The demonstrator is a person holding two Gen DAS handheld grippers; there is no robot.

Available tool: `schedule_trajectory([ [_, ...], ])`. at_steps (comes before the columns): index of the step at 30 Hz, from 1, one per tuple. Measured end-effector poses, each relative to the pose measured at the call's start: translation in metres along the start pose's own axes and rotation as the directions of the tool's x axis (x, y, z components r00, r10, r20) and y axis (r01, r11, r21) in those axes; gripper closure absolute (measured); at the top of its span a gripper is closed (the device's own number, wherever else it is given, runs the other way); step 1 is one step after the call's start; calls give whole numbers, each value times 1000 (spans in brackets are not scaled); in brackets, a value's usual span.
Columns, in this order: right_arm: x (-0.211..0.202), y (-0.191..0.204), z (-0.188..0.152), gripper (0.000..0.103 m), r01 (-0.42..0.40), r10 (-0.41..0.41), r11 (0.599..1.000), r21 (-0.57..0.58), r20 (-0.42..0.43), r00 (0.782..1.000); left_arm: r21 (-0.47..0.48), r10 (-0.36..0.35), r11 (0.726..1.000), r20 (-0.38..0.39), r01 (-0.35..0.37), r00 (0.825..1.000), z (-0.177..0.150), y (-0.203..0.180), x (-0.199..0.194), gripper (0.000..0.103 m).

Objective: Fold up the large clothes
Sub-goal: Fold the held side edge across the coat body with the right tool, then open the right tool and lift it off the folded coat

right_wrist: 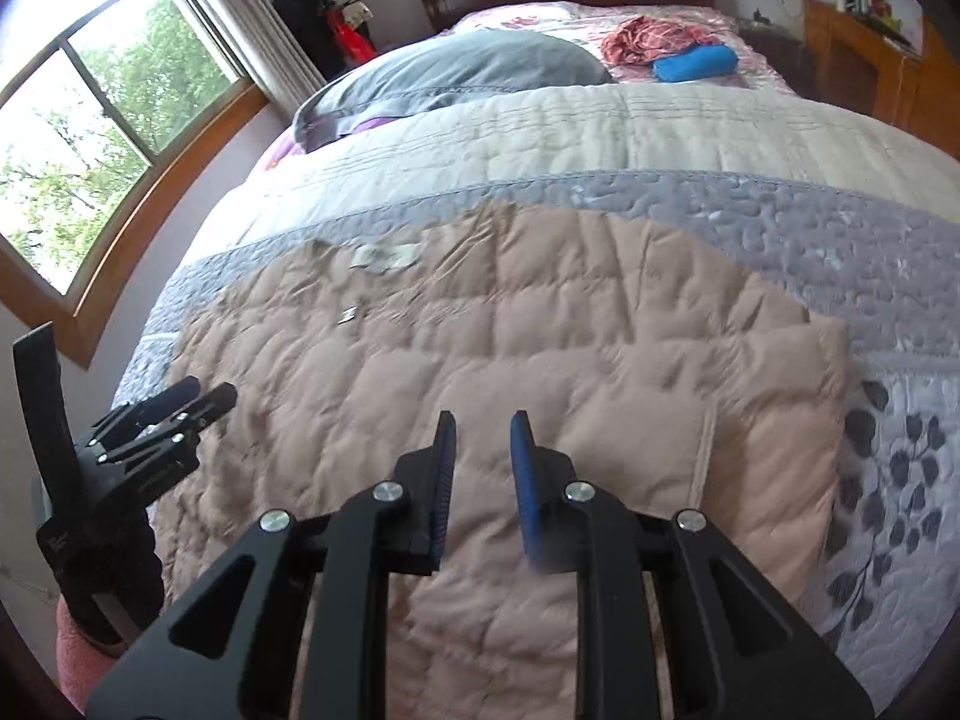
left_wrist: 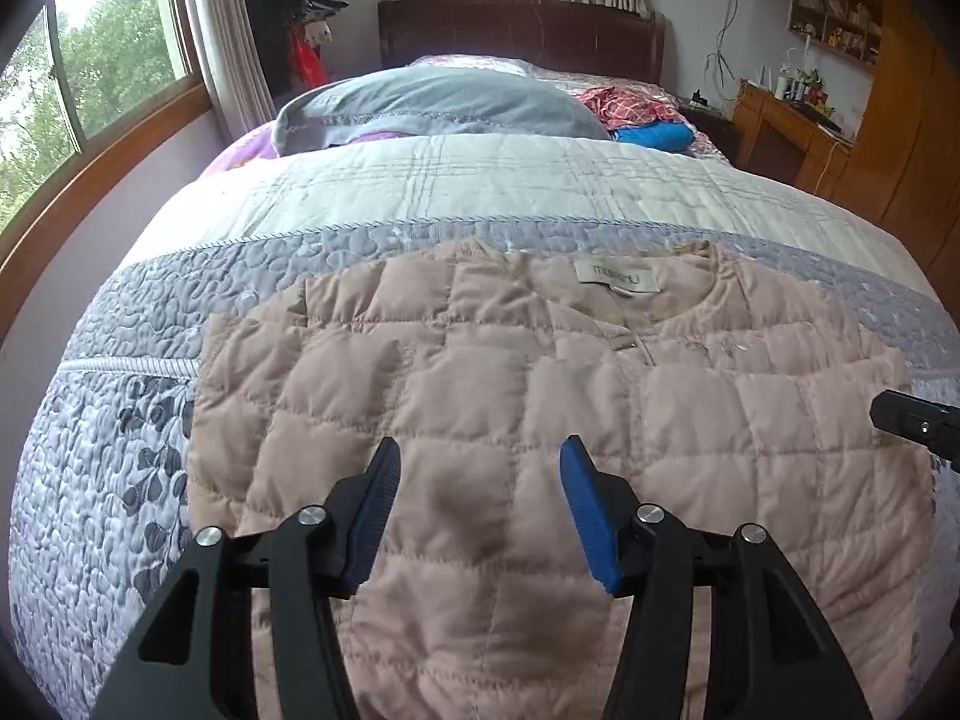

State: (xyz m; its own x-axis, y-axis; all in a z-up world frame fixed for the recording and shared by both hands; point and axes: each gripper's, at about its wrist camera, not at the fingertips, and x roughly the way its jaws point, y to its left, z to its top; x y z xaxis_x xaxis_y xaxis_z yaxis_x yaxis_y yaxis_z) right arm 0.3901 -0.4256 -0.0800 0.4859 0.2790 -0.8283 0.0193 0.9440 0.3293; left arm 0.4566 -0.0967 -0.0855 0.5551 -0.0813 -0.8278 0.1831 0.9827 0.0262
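A pale pink quilted jacket [left_wrist: 540, 396] lies flat on the bed, collar and label [left_wrist: 618, 282] toward the headboard, sides folded in. It also shows in the right wrist view [right_wrist: 510, 360]. My left gripper [left_wrist: 480, 456] hovers open and empty above the jacket's lower middle; it also shows in the right wrist view [right_wrist: 204, 399] at the left edge. My right gripper [right_wrist: 483, 426] hovers above the jacket's lower right part, its jaws a small gap apart and empty; its tip shows in the left wrist view [left_wrist: 912, 417] at the right.
The bed's grey-lilac quilted cover [left_wrist: 150, 420] surrounds the jacket. A grey pillow [left_wrist: 438, 105], a red checked garment [left_wrist: 624, 102] and a blue bundle [left_wrist: 651, 135] lie near the dark headboard [left_wrist: 522, 30]. Windows [left_wrist: 90, 78] on the left, a wooden desk [left_wrist: 786, 126] on the right.
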Motion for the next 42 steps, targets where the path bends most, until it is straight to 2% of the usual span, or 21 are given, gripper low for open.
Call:
schedule_trajectory([
  [5, 42, -22, 6, 86, 35, -31, 998, 52, -77, 997, -37, 7, 999, -100, -11, 995, 6, 7, 43, 46],
  [10, 61, -31, 2, 89, 13, -7, 997, 74, -85, 996, -33, 17, 999, -94, -20, 995, 0, 6, 51, 45],
  [13, 43, -24, -3, 82, 11, -7, 998, 64, -64, 998, -52, 21, 998, -106, -27, 994, 0, 9, 39, 45],
  [15, 14, -20, -14, 78, -37, 37, 998, 41, -18, 999, -67, 7, 998, -104, -14, 995, -3, 16, 19, 46],
  [18, -42, -22, -45, 67, -95, 95, 995, 0, 47, 994, -30, -11, 1000, -38, 10, 999, -19, 29, -31, 46],
  [21, -89, -32, -90, 61, -147, 148, 989, -17, 76, 986, 2, -24, 1000, -8, 24, 1000, -57, 52, -80, 34],
  [24, -125, -44, -143, 55, -173, 174, 985, -20, 76, 982, 29, -15, 999, -3, 16, 1000, -111, 78, -119, 28],
  [27, -151, -52, -193, 51, -168, 169, 986, -17, 69, 983, 30, 14, 999, -13, -14, 1000, -158, 100, -142, 26],
  [30, -166, -58, -237, 49, -182, 182, 983, -2, 46, 982, -7, 25, 1000, -26, -25, 999, -206, 125, -164, 25],
  [32, -171, -57, -256, 49, -156, 156, 988, -4, 42, 987, -39, 26, 999, -31, -27, 999, -231, 139, -173, 25],
  [37, -174, -54, -299, 47, -23, 23, 1000, -4, 28, 999, -115, 19, 993, -38, -24, 999, -288, 162, -190, 24],
  [39, -172, -53, -314, 46, 34, -34, 999, -5, 20, 999, -135, 11, 991, -45, -17, 999, -304, 165, -191, 24],
  [42, -165, -49, -329, 44, 71, -71, 997, 7, 1, 997, -135, 3, 991, -59, -11, 998, -321, 163, -191, 24],
])
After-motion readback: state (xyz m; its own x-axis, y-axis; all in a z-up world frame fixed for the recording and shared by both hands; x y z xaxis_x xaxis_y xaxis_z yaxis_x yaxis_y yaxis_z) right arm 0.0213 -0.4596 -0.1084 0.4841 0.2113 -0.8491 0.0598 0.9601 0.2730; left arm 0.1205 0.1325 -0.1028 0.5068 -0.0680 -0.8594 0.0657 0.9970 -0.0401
